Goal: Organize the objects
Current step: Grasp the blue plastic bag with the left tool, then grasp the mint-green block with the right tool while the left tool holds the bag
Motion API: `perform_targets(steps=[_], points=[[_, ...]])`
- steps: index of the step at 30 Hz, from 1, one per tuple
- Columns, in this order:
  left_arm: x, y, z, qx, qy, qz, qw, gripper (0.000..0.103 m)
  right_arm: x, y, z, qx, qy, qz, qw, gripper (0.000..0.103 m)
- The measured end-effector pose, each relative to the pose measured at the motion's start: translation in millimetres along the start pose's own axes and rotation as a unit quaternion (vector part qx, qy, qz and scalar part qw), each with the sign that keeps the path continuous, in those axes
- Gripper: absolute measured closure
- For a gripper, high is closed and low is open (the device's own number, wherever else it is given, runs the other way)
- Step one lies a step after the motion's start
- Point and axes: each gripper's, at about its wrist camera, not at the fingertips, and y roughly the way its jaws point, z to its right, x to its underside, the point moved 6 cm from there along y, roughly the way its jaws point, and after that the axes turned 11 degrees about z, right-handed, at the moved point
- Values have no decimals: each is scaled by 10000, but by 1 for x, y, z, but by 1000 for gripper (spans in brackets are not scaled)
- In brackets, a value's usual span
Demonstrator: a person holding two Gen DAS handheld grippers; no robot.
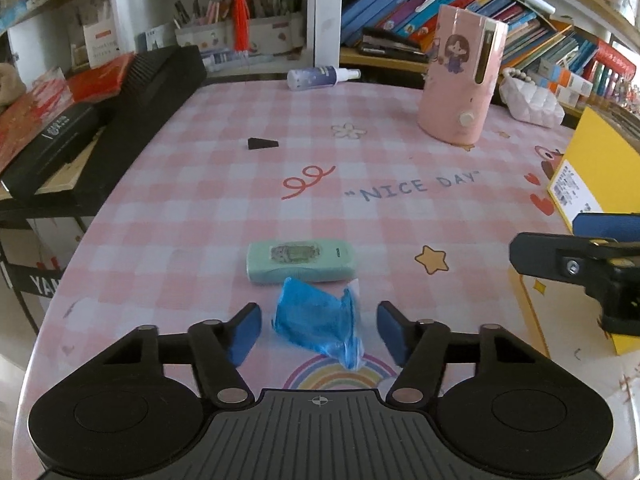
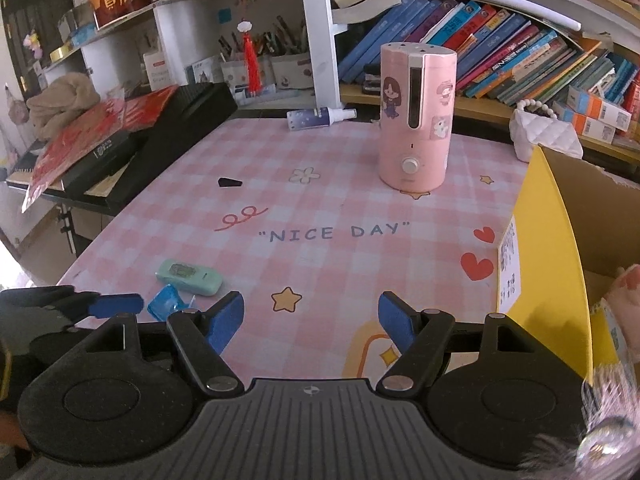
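Pads of the left gripper (image 1: 319, 332) are seen flanking, untouching, a blue wrapper (image 1: 320, 322) beside the green case (image 1: 301, 261); only the right view shows the right gripper (image 2: 311, 320) open and empty.

The pink checked cloth (image 2: 320, 200) over the counter carried the printed words "NICE DAY" (image 2: 335, 232) in grey-blue capitals set in quotation marks, near its middle. At the far left, a black box (image 1: 24, 284) below the counter's edge showed the white letters "YA", the rest cut off. A white label (image 2: 510, 268) on the yellow box (image 2: 548, 248) at the right bore print too small to read. The spines of the books (image 2: 500, 40) on the far shelf bore lettering that was too blurred to make out.
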Motion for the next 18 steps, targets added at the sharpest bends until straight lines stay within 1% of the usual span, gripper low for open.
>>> perform_targets(steps=[1, 2, 3, 7, 12, 18], points=[[0, 2, -1, 6, 4, -3, 10000, 50, 0, 1, 0, -7, -15, -9, 10000, 30], [0, 3, -1, 18, 19, -15, 10000, 59, 0, 1, 0, -15, -27, -18, 10000, 30], [0, 4, -1, 33, 38, -34, 10000, 61, 0, 2, -1, -29, -42, -28, 10000, 30], [1, -6, -8, -9, -34, 32, 10000, 63, -1, 7, -6, -118, -47, -61, 9999, 30], [6, -29, -38, -383, -357, 23, 9986, 63, 0, 23, -24, -397, -17, -190, 9990, 30], [14, -61, -75, -853, -738, 47, 9936, 63, 4, 56, -60, -763, -132, -374, 9963, 30]])
